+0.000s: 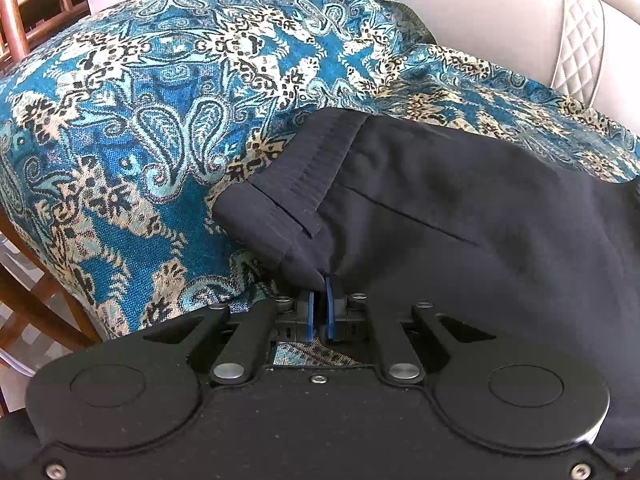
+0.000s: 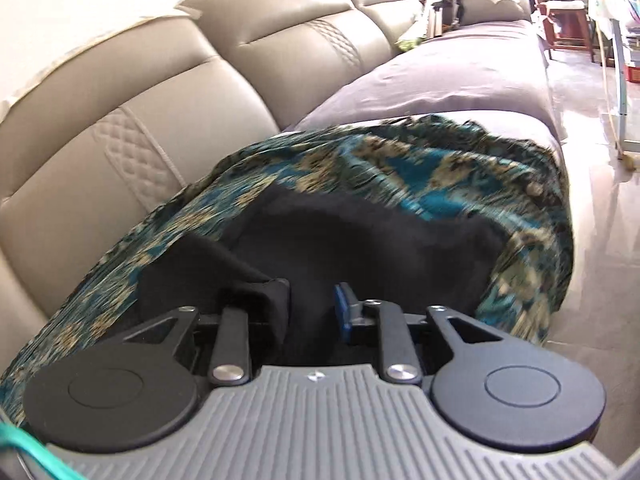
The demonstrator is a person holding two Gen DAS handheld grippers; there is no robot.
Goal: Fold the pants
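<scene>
Dark navy pants lie on a teal paisley cloth spread over a sofa seat. Their waistband end points to the left in the left wrist view. My left gripper is shut on the near corner of the waistband, with the cloth pinched between its blue pads. In the blurred right wrist view the pants lie bunched ahead of my right gripper. Its jaws stand apart. A flap of pants cloth hangs over the left finger, and the right blue pad is bare.
The beige leather sofa backrest runs behind the paisley cloth. A grey cover lies on the seat farther along. Shiny floor drops off beside the seat's front edge. A wooden chair stands beyond the sofa's end.
</scene>
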